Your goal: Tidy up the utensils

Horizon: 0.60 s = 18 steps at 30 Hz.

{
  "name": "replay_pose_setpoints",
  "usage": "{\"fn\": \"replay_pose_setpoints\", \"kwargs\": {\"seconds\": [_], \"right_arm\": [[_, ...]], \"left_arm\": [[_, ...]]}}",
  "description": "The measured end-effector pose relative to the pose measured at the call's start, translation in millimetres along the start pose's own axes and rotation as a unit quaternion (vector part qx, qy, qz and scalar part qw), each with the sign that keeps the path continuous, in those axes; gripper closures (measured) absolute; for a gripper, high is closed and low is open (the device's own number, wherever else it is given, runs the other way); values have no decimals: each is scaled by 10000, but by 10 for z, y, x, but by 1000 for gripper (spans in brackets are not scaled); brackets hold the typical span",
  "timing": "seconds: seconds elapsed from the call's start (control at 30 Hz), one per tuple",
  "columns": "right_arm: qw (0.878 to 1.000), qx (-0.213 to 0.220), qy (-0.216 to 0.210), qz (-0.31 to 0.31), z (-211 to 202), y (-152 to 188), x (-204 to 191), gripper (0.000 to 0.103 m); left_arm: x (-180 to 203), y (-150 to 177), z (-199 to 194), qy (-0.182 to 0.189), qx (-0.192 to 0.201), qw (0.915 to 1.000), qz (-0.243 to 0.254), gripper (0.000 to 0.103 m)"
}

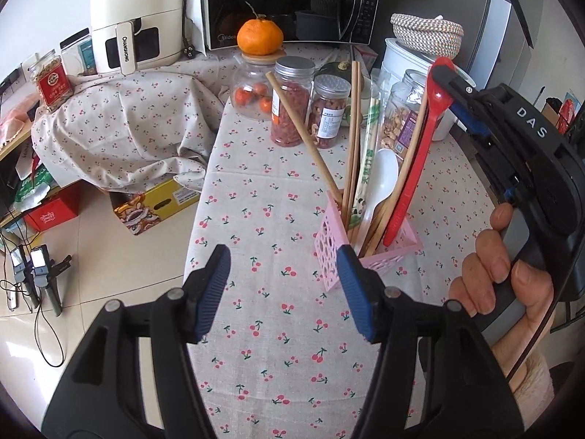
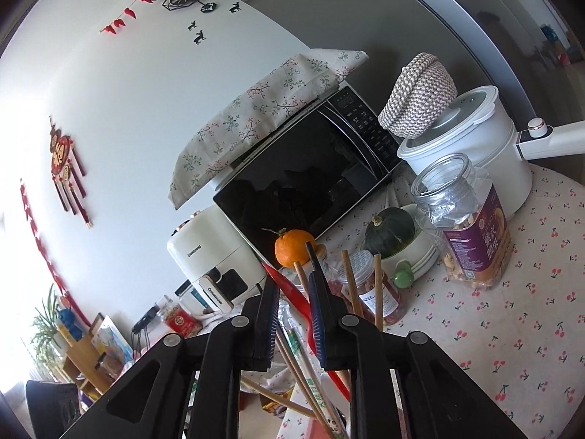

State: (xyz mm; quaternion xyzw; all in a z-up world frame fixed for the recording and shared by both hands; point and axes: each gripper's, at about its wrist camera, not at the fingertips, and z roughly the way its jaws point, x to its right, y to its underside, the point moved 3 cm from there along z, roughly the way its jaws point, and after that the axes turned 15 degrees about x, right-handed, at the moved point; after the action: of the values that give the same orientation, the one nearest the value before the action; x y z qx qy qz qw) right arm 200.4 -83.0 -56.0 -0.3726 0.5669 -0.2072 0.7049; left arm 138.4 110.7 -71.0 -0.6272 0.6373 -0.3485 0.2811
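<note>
The red spoon [image 1: 415, 168] is a long glossy plastic piece with a small round bowl at its top. It stands steeply tilted in the pink holder [image 1: 387, 256], a square perforated cup on the cherry-print cloth [image 1: 256, 219]. Sharing the holder are wooden chopsticks [image 1: 351, 146], a paper-wrapped pair with green print, and a white spoon [image 1: 380, 179].

Readable writing: "CHANGHONG" on the cream fryer [image 1: 135, 18], "Midea" on the microwave [image 1: 292, 0], "DAS" on the right gripper's body.

The right gripper [image 1: 444, 73] comes in from 2 o'clock in the left view, its fingers drawn nearly together around the red spoon's upper end. In the right view the red spoon [image 2: 292, 292] runs up between the two pads; firm contact cannot be told.

The left gripper [image 1: 283, 289] is spread wide with nothing in it. The holder sits at its 1 o'clock, just beside the right pad [image 1: 353, 285].
</note>
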Motion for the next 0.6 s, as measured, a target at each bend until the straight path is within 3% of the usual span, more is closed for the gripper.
{"fn": "replay_pose_setpoints", "kwargs": {"seconds": [0.27, 0.37, 0.6], "right_arm": [[9975, -230, 138, -649, -269, -364, -122, 62], [9942, -462, 278, -925, -399, -502, -123, 59], [9820, -905, 812, -1445, -798, -763, -2, 43]], "left_arm": [[49, -2, -44, -26, 72, 9998, -195, 25], [124, 4, -86, 7, 138, 9996, -246, 21], [440, 34, -259, 25, 361, 9993, -23, 15]]}}
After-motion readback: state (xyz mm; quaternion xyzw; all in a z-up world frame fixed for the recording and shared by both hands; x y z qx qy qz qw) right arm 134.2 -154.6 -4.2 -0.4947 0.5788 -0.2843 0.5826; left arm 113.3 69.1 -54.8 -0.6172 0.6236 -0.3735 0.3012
